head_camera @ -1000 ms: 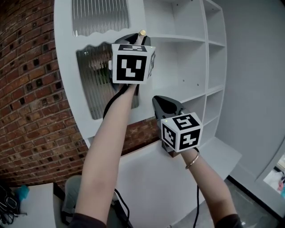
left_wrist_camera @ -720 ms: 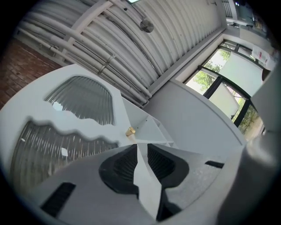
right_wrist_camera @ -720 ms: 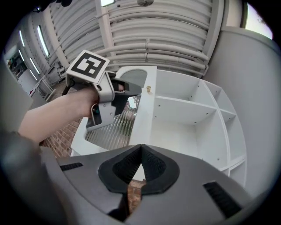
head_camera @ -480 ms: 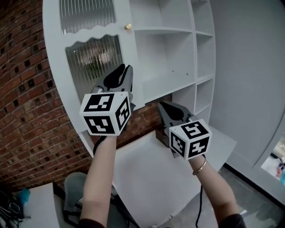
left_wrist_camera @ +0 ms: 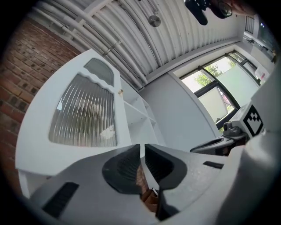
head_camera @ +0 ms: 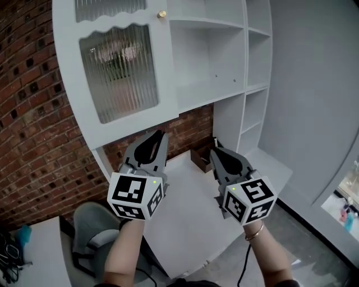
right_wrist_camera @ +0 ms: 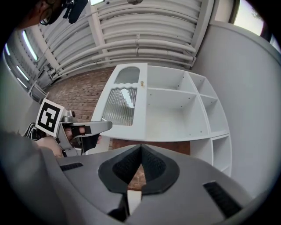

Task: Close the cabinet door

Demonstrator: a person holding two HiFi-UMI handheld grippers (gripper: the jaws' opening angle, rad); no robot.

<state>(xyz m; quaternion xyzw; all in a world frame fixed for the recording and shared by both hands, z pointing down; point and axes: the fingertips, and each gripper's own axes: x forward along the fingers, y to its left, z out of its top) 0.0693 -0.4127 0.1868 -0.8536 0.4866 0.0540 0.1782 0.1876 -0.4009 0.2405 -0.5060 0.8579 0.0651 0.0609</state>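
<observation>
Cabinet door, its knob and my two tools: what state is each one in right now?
cabinet door: shut, flush with the cabinet front.
door knob: free, with both tools well below it.
left tool: jaws closing with a thin slit between them, nothing in it.
right tool: jaws together, empty.

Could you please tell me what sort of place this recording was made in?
Probably an indoor studio or workshop fitted out like a home: a white cabinet with a ribbed-glass door and open shelves stands against a brick wall, under a bare corrugated ceiling with pipes.
</observation>
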